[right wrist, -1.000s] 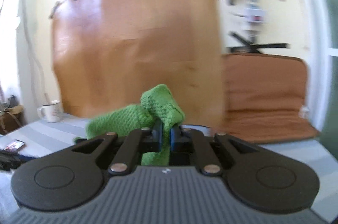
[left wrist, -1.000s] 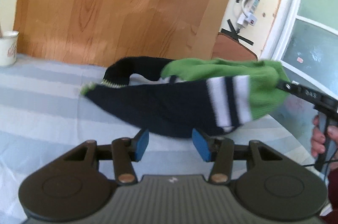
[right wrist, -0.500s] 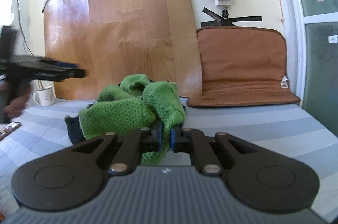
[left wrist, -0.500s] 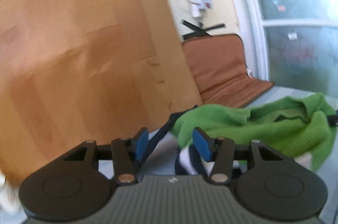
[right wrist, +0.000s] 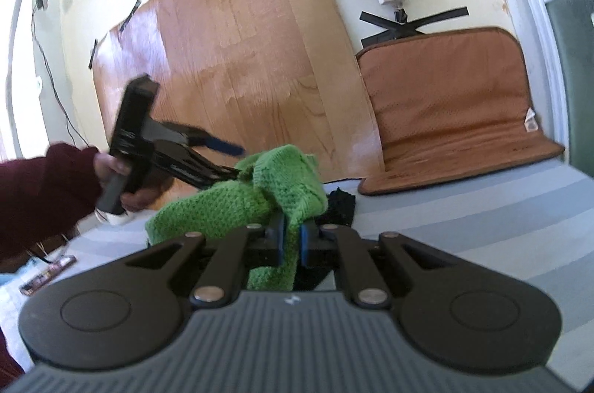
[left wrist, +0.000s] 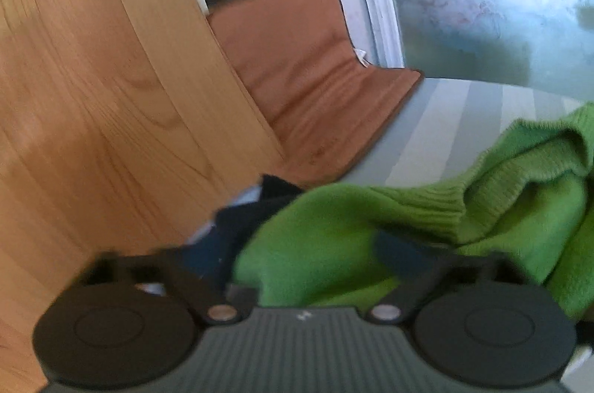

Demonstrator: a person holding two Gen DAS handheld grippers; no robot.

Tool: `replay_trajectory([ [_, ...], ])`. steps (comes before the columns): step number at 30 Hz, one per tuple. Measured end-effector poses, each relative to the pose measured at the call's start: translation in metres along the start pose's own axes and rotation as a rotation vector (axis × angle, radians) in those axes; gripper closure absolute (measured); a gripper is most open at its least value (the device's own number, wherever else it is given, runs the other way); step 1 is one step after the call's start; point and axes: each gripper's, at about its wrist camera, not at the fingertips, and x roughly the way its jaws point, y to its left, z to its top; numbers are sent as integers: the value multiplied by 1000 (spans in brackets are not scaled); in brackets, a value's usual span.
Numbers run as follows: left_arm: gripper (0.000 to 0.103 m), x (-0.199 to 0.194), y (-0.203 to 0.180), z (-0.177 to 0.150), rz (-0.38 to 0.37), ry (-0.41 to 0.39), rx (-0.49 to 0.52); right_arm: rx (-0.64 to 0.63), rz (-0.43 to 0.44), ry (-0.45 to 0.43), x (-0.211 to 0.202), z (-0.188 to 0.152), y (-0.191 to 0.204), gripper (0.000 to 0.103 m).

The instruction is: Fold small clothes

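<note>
Right claw (right wrist: 292, 242): its two blue pads are pressed together on a fold of the green knit sweater (right wrist: 237, 203); the cloth runs from the pads up and away to the left.
Sweater position: bunched and partly lifted over the striped tabletop (right wrist: 464, 207), green part on top, a dark navy part (right wrist: 339, 203) showing behind and below it.
Long axis: from the right claw's pinch leftward toward the left claw (right wrist: 232, 161), so the garment lies roughly strung between the two.
Left claw, own view: the green knit (left wrist: 334, 244) lies across the gap of the left claw (left wrist: 297, 255), with navy cloth (left wrist: 237, 229) on its left side; the picture is blurred.
Left claw state: one blue finger (right wrist: 222, 145) stands apart above the cloth, so it looks parted, touching or just beside the sweater's far edge; a firm grip cannot be confirmed.
Nearer hand: the right one holds already; the coming move likely turns on the left claw closing on that far edge.
Beyond: a brown cushion (right wrist: 445, 103) leans on the wall.
</note>
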Motion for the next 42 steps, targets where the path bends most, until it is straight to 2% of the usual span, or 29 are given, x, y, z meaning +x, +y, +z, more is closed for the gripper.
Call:
replay_trajectory([
  [1, 85, 6, 1, 0, -8, 12, -21, 8, 1, -2, 1, 0, -1, 92],
  [2, 94, 10, 0, -2, -2, 21, -39, 13, -2, -4, 2, 1, -1, 92],
  [5, 94, 3, -6, -9, 33, -25, -55, 8, -22, -37, 1, 5, 5, 92],
  [8, 94, -38, -7, -13, 71, -138, -129, -28, -47, -86, -1, 22, 20, 93],
  [13, 94, -158, -7, -19, 138, -422, -285, -124, 28, -239, -16, 81, 66, 93],
  [17, 94, -263, -20, -13, 232, -626, -342, -219, 114, -382, -39, 145, 115, 94],
  [20, 94, -337, -36, -8, 323, -773, -367, -224, 177, -466, -58, 192, 143, 94],
  [23, 94, -396, -60, 1, 418, -868, -366, -203, 247, -490, -72, 236, 166, 94],
  [26, 94, -427, -77, 11, 516, -899, -346, -209, 263, -458, -71, 261, 185, 94],
  [28, 94, -426, -77, 17, 563, -883, -345, -209, 265, -412, -63, 265, 189, 94],
  [31, 94, -413, -71, 15, 612, -801, -386, -184, 260, -313, -35, 255, 181, 94],
  [34, 94, -361, -45, 7, 627, -657, -477, -114, 238, -191, 9, 226, 157, 94],
  [36, 93, -311, -24, -3, 645, -542, -543, -80, 195, -111, 58, 200, 141, 92],
  [37, 90, -283, -13, -10, 667, -478, -568, -86, 167, -62, 90, 182, 134, 92],
  [38, 89, -240, 0, -19, 697, -377, -593, -103, 109, -7, 118, 163, 126, 87],
  [39, 89, -211, 11, -34, 729, -277, -624, -116, 6, 60, 146, 142, 119, 76],
  [40, 93, -184, 16, -52, 744, -160, -672, -114, -123, 126, 166, 119, 109, 73],
  [41, 94, -170, 16, -71, 707, -97, -735, -105, -194, 186, 176, 99, 98, 73],
  [42, 93, -164, 12, -90, 628, -92, -795, -85, -187, 228, 175, 85, 90, 73],
])
